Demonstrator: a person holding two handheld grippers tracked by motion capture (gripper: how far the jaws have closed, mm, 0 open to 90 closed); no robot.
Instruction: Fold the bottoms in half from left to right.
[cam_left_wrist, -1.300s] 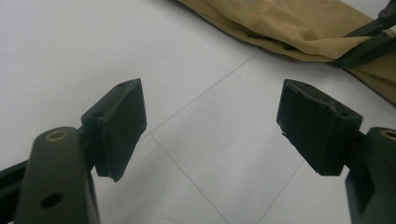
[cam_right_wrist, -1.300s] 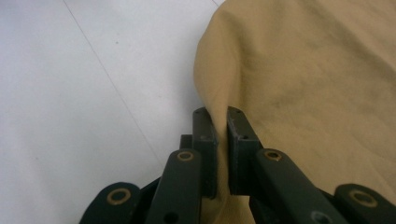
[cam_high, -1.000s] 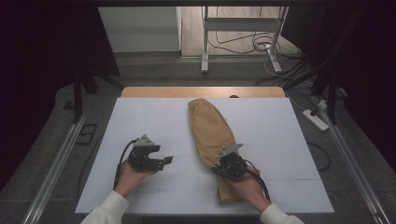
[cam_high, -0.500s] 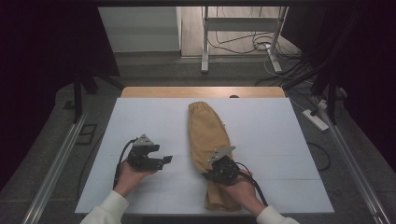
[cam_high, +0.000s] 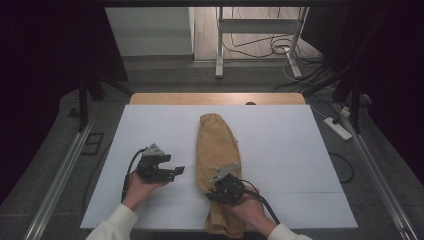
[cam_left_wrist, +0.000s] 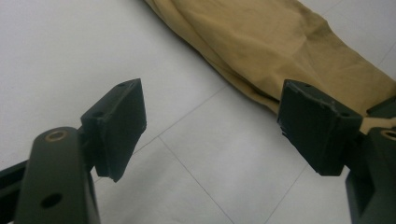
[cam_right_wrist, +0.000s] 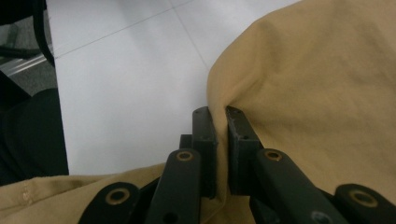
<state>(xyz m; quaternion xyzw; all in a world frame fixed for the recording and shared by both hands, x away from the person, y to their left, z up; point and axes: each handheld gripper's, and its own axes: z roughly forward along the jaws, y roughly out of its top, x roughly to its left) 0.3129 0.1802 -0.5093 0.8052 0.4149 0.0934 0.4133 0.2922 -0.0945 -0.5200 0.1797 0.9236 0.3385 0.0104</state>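
The tan cloth (cam_high: 216, 150) lies lengthwise down the middle of the white table (cam_high: 300, 150), its near end hanging over the front edge. The right gripper (cam_right_wrist: 219, 126) is clamped tight on a fold at the cloth's left edge. The left gripper (cam_left_wrist: 210, 126) rests just left of the cloth, jaws wide apart and holding nothing.

Bare white table (cam_high: 300, 150) lies open either side of the tan cloth (cam_high: 216, 145).

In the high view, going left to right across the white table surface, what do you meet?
Left tool, held open above the white sheet → tan cloth, a long folded bundle → right tool, shut on the tan cloth's near part.
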